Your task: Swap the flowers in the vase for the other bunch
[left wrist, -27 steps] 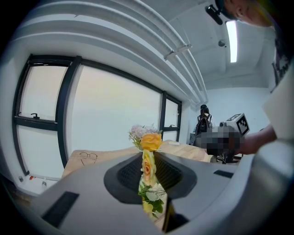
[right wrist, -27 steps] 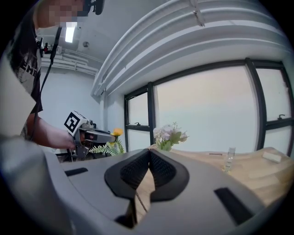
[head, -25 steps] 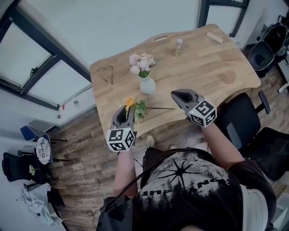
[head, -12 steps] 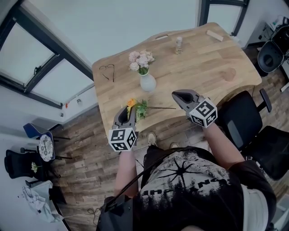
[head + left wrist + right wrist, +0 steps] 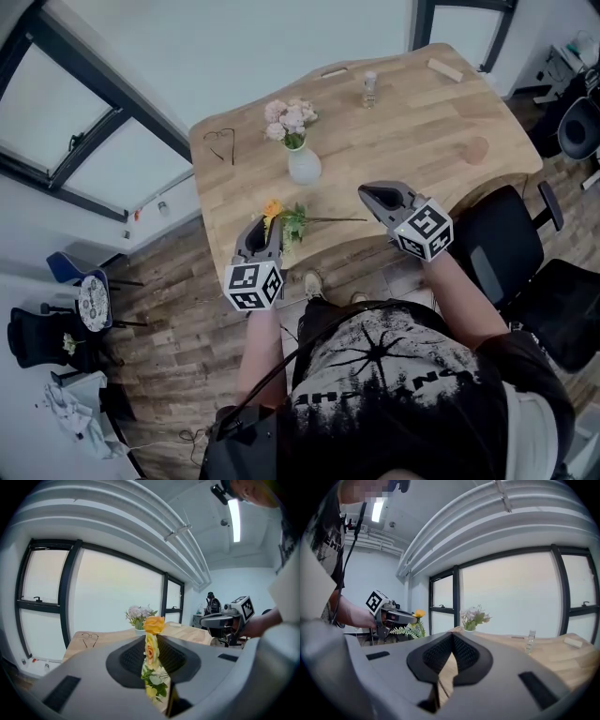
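In the head view, the vase (image 5: 305, 169) of pink flowers (image 5: 289, 119) stands toward the far left of the table (image 5: 422, 131). The yellow bunch (image 5: 284, 223) is at the near edge, its stem trailing right, with the left gripper (image 5: 265, 232) at its blooms.

In the left gripper view, the jaws are nearly closed on blossoms and leaves. These look soft, light and easily crushed, so the stiffer stem seems the better hold.

In the right gripper view, the right gripper (image 5: 452, 643) is fully closed and empty.
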The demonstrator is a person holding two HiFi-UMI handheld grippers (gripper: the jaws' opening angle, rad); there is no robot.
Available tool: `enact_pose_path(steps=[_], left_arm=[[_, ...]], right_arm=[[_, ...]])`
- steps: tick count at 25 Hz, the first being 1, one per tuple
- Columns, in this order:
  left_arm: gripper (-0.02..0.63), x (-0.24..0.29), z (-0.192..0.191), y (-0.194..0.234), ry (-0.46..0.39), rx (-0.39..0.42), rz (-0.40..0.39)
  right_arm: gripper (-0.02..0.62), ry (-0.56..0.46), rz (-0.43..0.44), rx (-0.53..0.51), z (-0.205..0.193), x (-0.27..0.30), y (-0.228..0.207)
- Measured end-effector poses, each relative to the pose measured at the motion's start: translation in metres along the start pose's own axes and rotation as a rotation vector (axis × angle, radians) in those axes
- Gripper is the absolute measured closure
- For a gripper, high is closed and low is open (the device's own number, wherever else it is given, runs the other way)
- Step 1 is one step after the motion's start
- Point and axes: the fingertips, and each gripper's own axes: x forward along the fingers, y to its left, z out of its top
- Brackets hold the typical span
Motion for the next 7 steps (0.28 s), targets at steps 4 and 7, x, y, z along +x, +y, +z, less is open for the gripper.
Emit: enact_pose_path(steps=[4,7], left_arm=[[0.528,0.0006,0.0009,-0.0011,-0.001,0.002,-0.001],[0.528,0.0014,0.0024,-0.0007,0.000,0.005,-0.002]], right_arm=[[0.578,0.006,-0.004,-0.006,-0.0016,-0.0028,-0.0023],[0.578,0.012,0.000,-0.011,-0.0022,-0.0013,-0.0018]])
